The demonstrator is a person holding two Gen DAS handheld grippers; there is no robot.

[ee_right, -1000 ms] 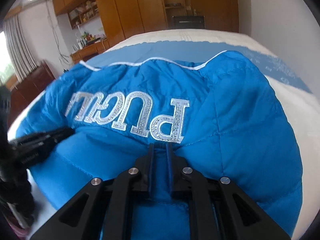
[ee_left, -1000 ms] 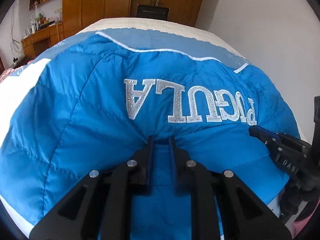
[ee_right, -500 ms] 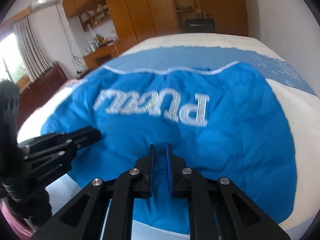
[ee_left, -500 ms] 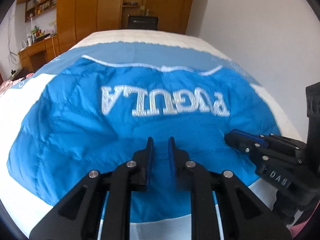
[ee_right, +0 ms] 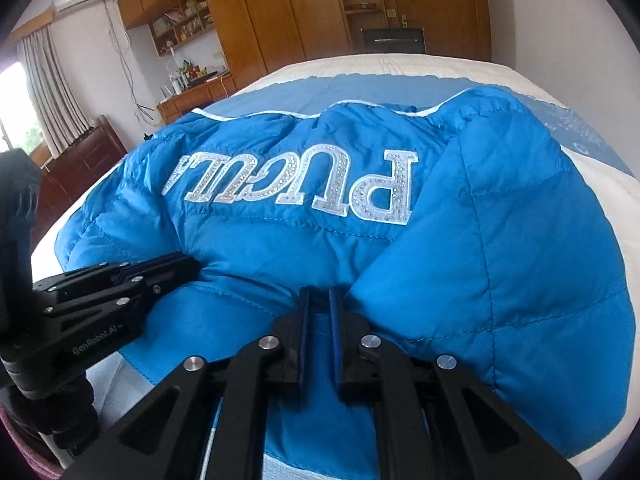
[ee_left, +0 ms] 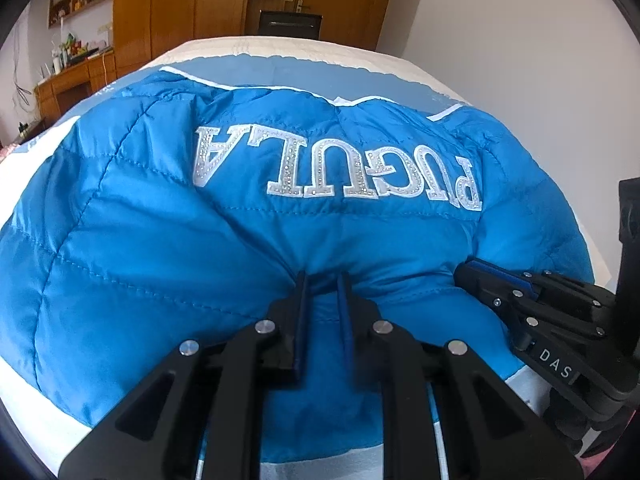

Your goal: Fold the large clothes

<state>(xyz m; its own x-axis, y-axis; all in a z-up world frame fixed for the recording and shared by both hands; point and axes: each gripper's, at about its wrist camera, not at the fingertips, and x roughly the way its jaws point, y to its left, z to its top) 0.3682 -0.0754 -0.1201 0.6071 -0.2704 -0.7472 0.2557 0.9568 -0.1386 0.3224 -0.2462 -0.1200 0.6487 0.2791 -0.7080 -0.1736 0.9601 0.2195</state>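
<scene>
One blue quilted down jacket (ee_left: 168,264), silver lettering upside down to both cameras, lying on the bed (ee_left: 280,50). Two grippers: left gripper (ee_left: 323,280) and right gripper (ee_right: 319,294), each pinched on the near edge of the jacket, side by side, fabric bunched between narrow jaws. Progress, judged: body appears already doubled into a compact block; a further fold or smoothing likely remains. One dark chair (ee_right: 394,40) beyond the bed.
</scene>
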